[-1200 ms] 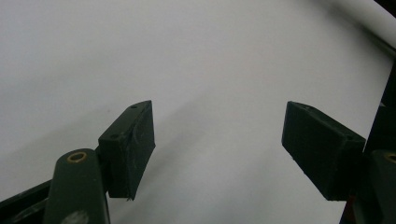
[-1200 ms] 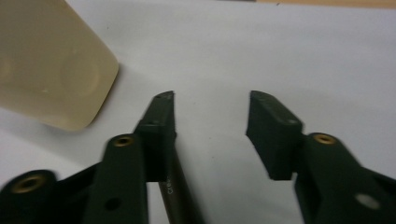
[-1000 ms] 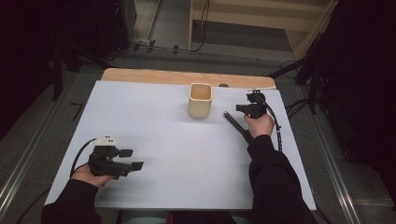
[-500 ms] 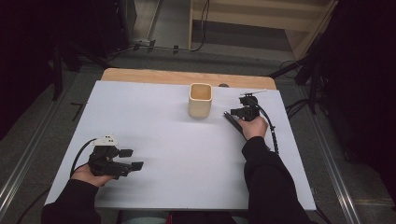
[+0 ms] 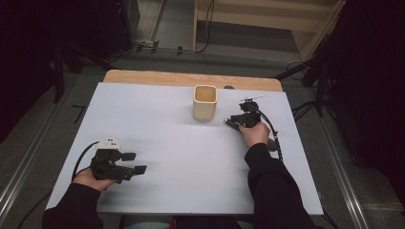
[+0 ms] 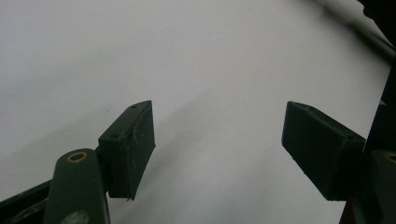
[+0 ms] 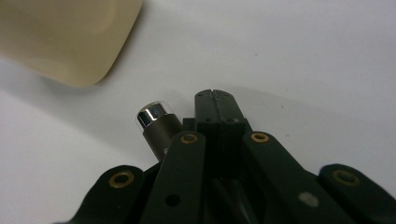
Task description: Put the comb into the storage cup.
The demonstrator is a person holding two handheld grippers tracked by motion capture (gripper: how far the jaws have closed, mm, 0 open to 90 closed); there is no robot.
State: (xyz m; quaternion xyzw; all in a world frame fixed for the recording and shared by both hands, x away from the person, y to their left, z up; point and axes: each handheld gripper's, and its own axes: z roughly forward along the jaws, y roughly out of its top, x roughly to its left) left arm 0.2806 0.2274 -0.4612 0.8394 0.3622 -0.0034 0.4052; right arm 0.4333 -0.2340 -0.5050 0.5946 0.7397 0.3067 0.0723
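beside the cup (image 5: 205, 102), right gripper (image 5: 237, 120) closed over pen (image 7: 156, 126).

Lying bare and white ahead of the left gripper (image 5: 133, 162) and between its wide-apart jaws; standing close ahead-left of the right gripper (image 7: 215, 100), a beige cup (image 7: 65, 37) blocking that side; lying just left of its closed jaws, a dark pen (image 7: 159, 127); staying clear ahead-right.
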